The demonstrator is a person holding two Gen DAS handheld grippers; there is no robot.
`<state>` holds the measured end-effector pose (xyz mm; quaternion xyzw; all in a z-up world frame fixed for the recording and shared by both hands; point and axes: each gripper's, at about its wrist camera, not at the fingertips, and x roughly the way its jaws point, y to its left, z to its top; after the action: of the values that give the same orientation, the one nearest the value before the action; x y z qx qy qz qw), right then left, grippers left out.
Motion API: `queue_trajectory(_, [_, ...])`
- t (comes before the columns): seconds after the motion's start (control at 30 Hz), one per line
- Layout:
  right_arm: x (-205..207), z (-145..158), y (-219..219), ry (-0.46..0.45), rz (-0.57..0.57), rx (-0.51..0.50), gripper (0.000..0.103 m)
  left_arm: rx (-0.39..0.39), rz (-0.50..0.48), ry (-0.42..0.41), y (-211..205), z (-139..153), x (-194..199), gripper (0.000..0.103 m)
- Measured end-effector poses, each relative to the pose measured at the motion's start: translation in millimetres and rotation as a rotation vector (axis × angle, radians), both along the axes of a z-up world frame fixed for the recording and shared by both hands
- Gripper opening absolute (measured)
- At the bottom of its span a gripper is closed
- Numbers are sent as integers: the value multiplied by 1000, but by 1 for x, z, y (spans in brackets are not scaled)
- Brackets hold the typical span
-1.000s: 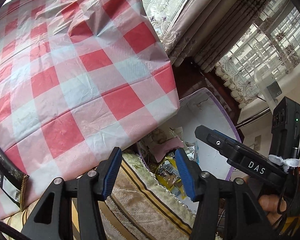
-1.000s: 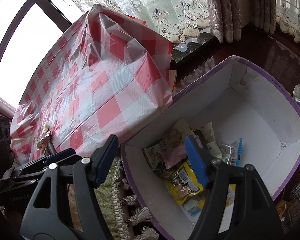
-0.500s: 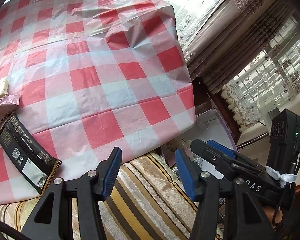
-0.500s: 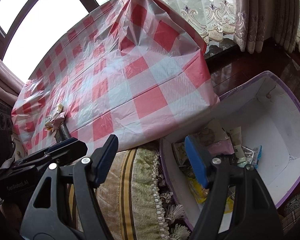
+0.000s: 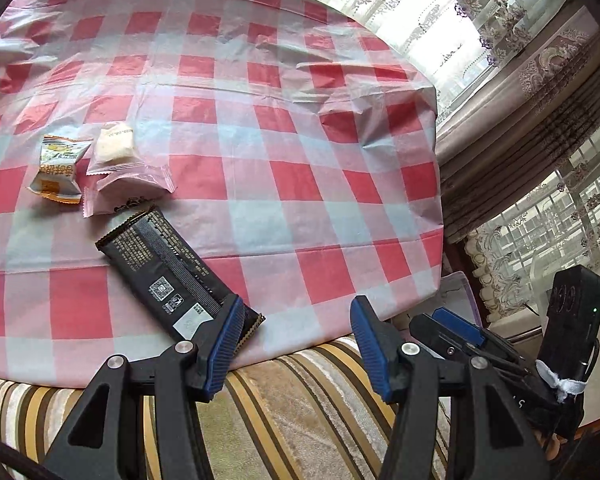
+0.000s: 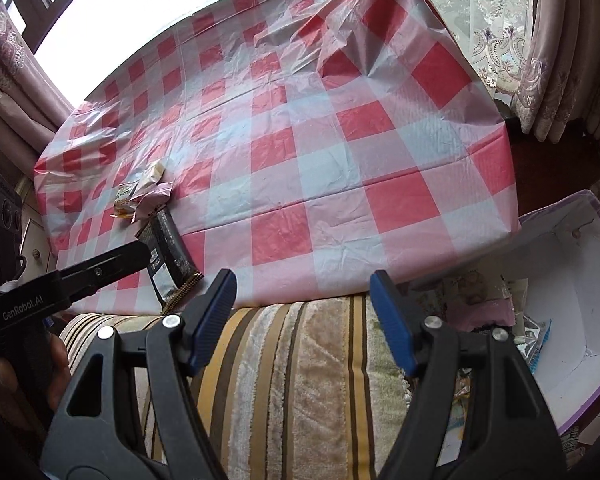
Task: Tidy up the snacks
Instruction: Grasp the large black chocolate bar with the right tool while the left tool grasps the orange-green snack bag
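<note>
A long black snack bar (image 5: 168, 276) lies near the front edge of the red-and-white checked table (image 5: 292, 128); it also shows in the right wrist view (image 6: 168, 250). Behind it lie a pink packet (image 5: 128, 188), a clear packet with a pale cake (image 5: 114, 146) and an orange-and-white packet (image 5: 58, 170). My left gripper (image 5: 294, 340) is open and empty just before the bar's near end. My right gripper (image 6: 300, 316) is open and empty above the striped cloth. The white box with a purple rim (image 6: 580, 280) holds several snacks at the right.
A striped, fringed cloth (image 6: 300, 380) covers the surface below the table's front edge. Lace curtains and drapes (image 5: 540, 100) hang at the right and behind. The box stands on dark wood (image 6: 556, 172) beside the table.
Both grippers have swung left and up, away from the box toward the table. The snack bar and the small packets have come into the left wrist view.
</note>
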<state>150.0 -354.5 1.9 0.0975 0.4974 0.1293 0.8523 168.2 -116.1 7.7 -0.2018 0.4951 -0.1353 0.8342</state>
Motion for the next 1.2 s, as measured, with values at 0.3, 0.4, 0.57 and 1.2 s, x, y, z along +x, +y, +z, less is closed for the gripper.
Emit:
queue_trajectory(0.3, [10,-1,61,-7,137,-34,72,61,243,-22,98,-6,1,56])
queue_trajectory(0.4, [15,-4,84,-4,187,-53,72,93,299,-10,126,-13,7,56])
queue_trajectory(0.57, [22,-11,123,10,290,-75,73,143,322,5,154,-24,29,56])
queue_trajectory(1.2, [60,-58,217,128,445,-297,76,331,105,31,142,-57,91,49])
